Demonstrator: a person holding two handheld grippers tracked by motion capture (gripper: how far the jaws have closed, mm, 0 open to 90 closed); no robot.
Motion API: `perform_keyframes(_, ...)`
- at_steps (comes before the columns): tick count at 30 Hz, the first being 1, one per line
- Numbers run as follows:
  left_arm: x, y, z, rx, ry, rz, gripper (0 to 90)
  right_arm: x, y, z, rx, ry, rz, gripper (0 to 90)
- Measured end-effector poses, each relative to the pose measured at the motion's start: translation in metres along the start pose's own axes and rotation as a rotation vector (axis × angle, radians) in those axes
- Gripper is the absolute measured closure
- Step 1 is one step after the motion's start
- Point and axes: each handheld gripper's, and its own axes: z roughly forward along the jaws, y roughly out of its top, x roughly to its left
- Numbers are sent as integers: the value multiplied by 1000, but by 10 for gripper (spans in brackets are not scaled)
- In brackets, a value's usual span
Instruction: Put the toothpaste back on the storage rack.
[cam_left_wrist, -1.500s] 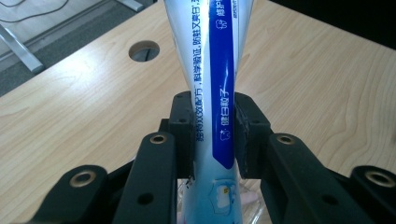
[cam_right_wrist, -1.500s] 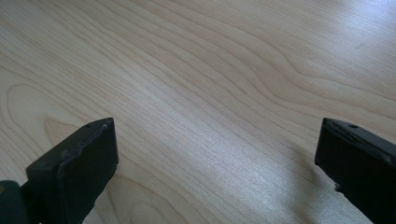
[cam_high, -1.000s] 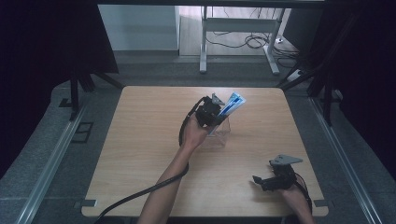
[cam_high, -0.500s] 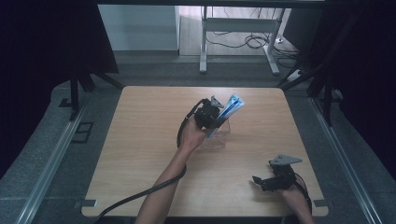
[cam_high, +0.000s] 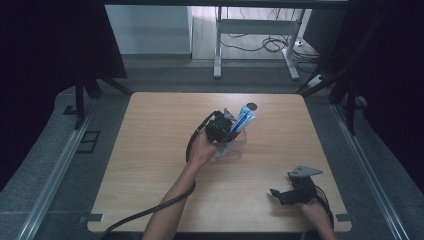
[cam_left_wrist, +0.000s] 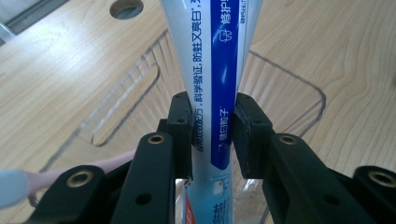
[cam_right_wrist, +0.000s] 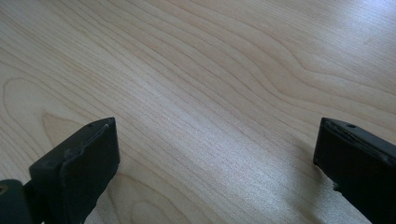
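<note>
While the blue-and-white toothpaste tube (cam_left_wrist: 219, 70) stands tilted over the clear plastic tray (cam_high: 235, 149) mid-table (cam_high: 150, 150), left gripper (cam_high: 227, 131) clamps it between both jaws, and right gripper (cam_high: 278, 194), jaws wide apart on nothing, sits well right of the tray near the table's front edge.

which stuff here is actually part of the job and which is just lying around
In use:
- left gripper, jaws shut on the toothpaste tube
- clear container under the tube
- pink toothbrush in it

Idle:
- right gripper, jaws open over bare table
</note>
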Motion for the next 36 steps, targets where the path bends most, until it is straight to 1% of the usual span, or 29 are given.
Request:
perform_keyframes(3,0,-2,0,-10,-4,-10,708,0,0,0,0,0,0,4)
perform_keyframes(10,1,-2,-1,-1,-14,-12,698,0,0,0,1,-2,-4,4)
perform_keyframes(14,1,-1,-1,-1,-19,-21,686,0,0,0,-1,1,-2,4)
perform_keyframes(18,1,-2,-1,-2,-14,-19,662,0,0,0,-5,2,-4,4)
perform_keyframes(20,0,-1,-2,-13,-15,-26,633,0,1,-1,-8,2,-4,4)
perform_keyframes(23,0,-1,-3,-21,-6,-30,559,0,1,-1,-12,-1,-4,4)
perform_keyframes(25,0,-1,-4,-19,0,-24,508,0,1,-1,-14,-1,-3,3)
perform_keyframes(27,1,-1,-7,-31,-11,-29,494,0,1,-1,-15,-1,-1,2)
perform_keyframes(29,1,-1,-8,-36,-29,-41,453,0,1,-1,-16,0,-3,2)
perform_keyframes(31,2,0,-10,-30,-35,-33,407,0,1,-1,-16,1,-2,1)
perform_keyframes(34,1,1,-11,-33,-45,-36,357,0,1,-1,-15,-1,-4,1)
perform_keyframes(36,1,2,-12,-36,-65,-51,322,0,1,-1,-17,-1,-2,1)
